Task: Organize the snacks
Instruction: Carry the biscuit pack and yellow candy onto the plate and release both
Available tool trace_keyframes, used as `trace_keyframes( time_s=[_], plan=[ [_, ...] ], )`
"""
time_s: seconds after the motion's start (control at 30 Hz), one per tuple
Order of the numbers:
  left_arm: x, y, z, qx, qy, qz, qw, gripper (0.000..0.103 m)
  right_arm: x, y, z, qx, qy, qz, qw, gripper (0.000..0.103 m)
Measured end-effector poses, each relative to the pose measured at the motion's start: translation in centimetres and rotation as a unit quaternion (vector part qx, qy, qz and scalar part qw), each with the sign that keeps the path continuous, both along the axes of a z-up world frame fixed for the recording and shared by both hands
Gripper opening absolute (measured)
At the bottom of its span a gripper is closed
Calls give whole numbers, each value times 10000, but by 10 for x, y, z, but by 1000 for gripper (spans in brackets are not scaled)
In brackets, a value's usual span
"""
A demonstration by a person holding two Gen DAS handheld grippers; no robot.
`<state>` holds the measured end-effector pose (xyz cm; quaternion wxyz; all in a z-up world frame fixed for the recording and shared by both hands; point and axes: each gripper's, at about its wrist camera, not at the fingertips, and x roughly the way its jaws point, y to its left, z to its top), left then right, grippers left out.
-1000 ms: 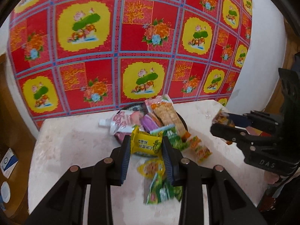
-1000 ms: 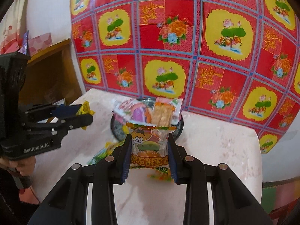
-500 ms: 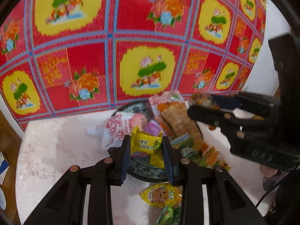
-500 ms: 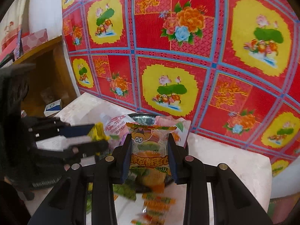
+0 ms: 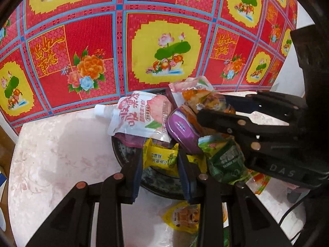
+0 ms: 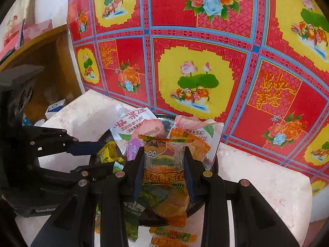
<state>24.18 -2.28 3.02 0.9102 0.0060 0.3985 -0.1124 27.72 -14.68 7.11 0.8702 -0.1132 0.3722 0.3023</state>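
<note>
The pale pink marbled stone worktop (image 5: 61,154) holds a dark round plate (image 5: 164,185) near the red flowered cloth. In front of the plate, a small yellow snack packet (image 5: 183,216) lies flat on the worktop, near a striped orange-and-green candy wrapper (image 6: 172,234).

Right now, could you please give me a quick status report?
Left gripper shut on yellow packet. Right gripper shut on burger gummy packet. Both over crowded dark plate.

Left gripper (image 5: 160,160): tilted downward, jaws pinched narrow on a small yellow packet (image 5: 159,158).
Right gripper (image 6: 163,164): tilted downward, jaws clamped on a clear burger-candy packet (image 6: 164,164).
Relation: side by side, fingers near each other, both pointing far.
</note>
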Motion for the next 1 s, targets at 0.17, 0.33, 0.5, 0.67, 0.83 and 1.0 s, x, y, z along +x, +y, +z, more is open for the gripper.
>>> trace_keyframes(
  time_s=[0.17,0.33,0.5,0.67,0.83,1.0],
  plan=[
    [2,-4,-1,15,-2,-24,10000,35,-2,1,-1,27,-78,22,10000,35],
    [4,-1,-1,13,-45,59,10000,46,0,-2,-3,147,-82,-113,9998,40],
    [2,-5,2,19,-146,-17,9999,58,2,-4,-5,390,-34,-140,9991,44],
    [0,-4,8,-37,-258,-29,9997,65,-4,-9,1,541,-168,-190,9982,45],
    [-4,-7,10,123,-415,-18,9991,66,-13,-14,14,782,-488,-174,9956,57],
    [-6,-6,10,177,-441,-12,9989,67,-13,-14,14,744,-534,-239,9955,59]
  ],
)
